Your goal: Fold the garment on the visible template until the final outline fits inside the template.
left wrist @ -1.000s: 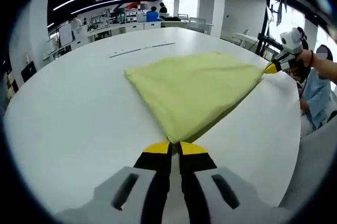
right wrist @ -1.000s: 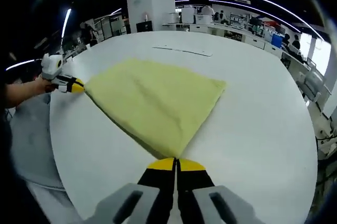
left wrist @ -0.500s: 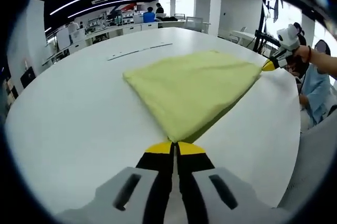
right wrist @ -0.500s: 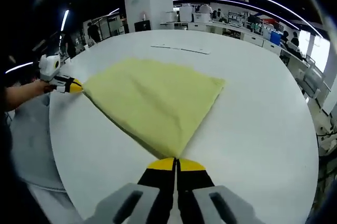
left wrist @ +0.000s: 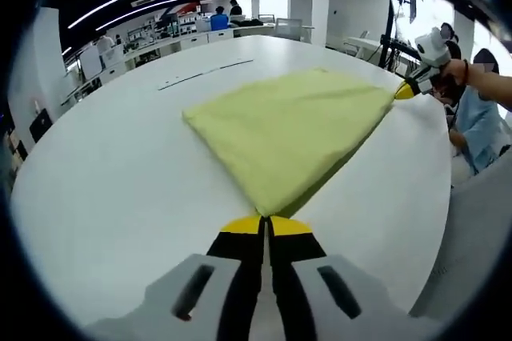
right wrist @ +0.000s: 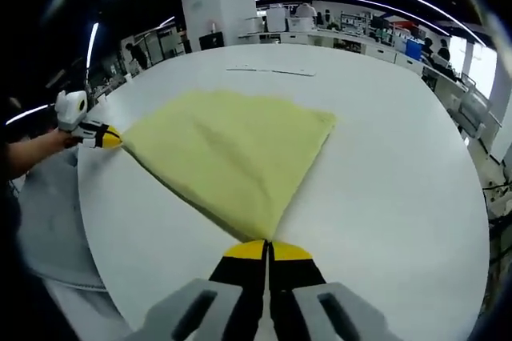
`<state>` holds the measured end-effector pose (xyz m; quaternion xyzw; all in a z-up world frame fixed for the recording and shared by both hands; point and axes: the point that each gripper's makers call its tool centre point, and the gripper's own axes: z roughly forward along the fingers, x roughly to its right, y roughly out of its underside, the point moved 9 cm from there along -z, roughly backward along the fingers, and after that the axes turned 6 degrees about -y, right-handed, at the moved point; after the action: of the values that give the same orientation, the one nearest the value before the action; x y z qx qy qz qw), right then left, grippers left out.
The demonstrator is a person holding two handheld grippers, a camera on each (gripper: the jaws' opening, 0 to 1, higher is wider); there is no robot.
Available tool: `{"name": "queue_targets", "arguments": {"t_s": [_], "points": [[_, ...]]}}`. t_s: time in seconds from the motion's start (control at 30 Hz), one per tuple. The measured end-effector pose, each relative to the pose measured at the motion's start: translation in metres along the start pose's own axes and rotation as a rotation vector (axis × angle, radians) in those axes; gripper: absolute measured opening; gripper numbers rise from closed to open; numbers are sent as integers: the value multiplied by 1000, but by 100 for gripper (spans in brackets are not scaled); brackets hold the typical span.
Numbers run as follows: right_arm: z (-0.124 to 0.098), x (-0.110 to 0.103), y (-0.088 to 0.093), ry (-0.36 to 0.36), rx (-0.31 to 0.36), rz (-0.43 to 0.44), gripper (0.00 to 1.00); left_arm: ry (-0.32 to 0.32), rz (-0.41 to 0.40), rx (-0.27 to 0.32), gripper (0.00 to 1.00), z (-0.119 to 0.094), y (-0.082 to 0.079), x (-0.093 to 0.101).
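A yellow garment (left wrist: pixel 292 129) lies folded flat as a triangle on the white round table (left wrist: pixel 112 189). My left gripper (left wrist: pixel 266 219) is shut on its near corner in the left gripper view. My right gripper (left wrist: pixel 406 90) shows there at the far right, pinching the opposite corner. In the right gripper view, the right gripper (right wrist: pixel 266 242) is shut on the garment (right wrist: pixel 232 153) at its near corner. The left gripper (right wrist: pixel 110 138), held by a hand, grips the far left corner. The cloth is stretched between them.
A thin dark strip (left wrist: pixel 206 74) lies on the table beyond the garment, also seen as the strip (right wrist: pixel 270 71). The table edge (right wrist: pixel 92 261) runs close by the person's side. A person in light blue (left wrist: pixel 480 121) sits at the right. Office desks stand behind.
Both grippers stay shut on the garment's corners. The views have shifted slightly, and the cloth lies much as before, pulled a little tauter.
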<state>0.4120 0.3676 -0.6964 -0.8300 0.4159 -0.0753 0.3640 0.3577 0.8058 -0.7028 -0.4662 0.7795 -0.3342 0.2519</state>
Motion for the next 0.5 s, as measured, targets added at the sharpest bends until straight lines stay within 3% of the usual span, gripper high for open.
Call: {"name": "queue_targets", "arguments": {"t_s": [0.27, 0.37, 0.4, 0.43, 0.5], "points": [[-2, -3, 8, -4, -2, 27, 0, 2, 12, -21, 0, -8, 8, 4], [-3, -4, 10, 0, -8, 26, 0, -45, 52, -80, 0, -13, 14, -1], [-3, -5, 10, 0, -8, 26, 0, -30, 30, -65, 0, -14, 15, 0], [-4, -5, 10, -4, -5, 18, 0, 1, -41, -26, 0, -16, 15, 3], [-3, -6, 10, -10, -14, 5, 0, -9, -24, -36, 0, -19, 18, 0]]}}
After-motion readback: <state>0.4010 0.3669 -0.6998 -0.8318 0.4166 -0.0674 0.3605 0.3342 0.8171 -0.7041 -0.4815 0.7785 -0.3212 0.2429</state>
